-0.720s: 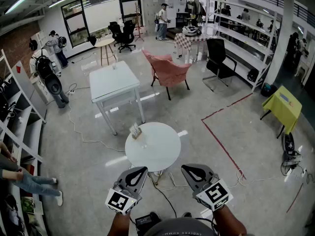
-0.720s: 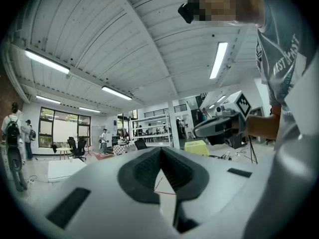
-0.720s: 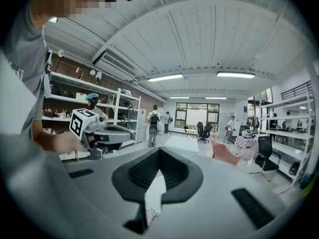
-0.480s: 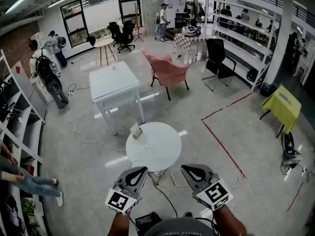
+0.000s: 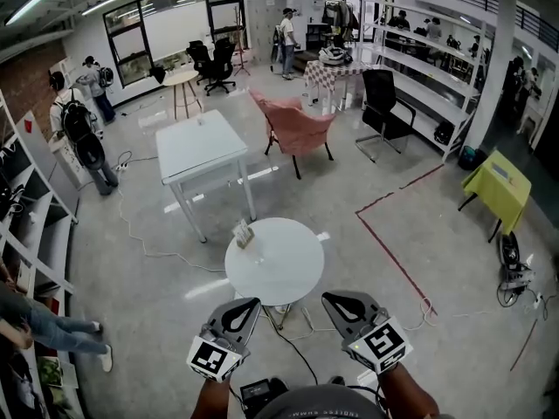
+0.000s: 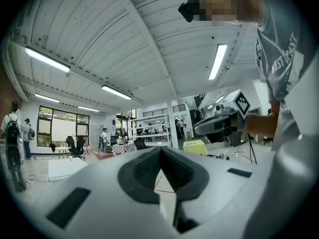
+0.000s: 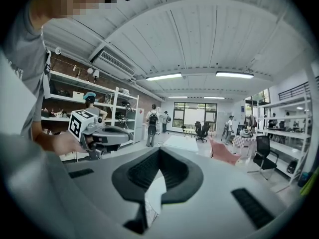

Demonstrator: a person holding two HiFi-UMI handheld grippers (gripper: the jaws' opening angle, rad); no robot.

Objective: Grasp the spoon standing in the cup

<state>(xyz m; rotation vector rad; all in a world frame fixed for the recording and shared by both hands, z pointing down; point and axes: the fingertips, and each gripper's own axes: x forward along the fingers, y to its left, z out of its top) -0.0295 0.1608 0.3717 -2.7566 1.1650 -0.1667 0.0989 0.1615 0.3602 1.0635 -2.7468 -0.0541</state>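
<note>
Floor (image 5: 157, 278): pale grey, with a red taped line (image 5: 397, 264) running ahead of the right gripper and to its right.
Rectangular white table (image 5: 196, 142): well ahead of the left gripper, past the round table.
Round white table (image 5: 284, 264): just ahead of both grippers' tips and below them.
Pink chair (image 5: 297, 125): far ahead, roughly between the two grippers' lines.
Yellow table (image 5: 500, 186): far off to the right of the right gripper.
Left gripper (image 5: 254, 301): held low near the body, tip toward the round table; its own view shows the jaws brought together at the tip, nothing between them.
Right gripper (image 5: 327, 298): beside the left one, apart from it; jaws likewise meet at the tip, empty.
Cup (image 5: 242, 232): on the round table's far left edge, ahead of the left gripper and well apart from both.
Spoon: too small to tell from the pale bits standing in the cup.
</note>
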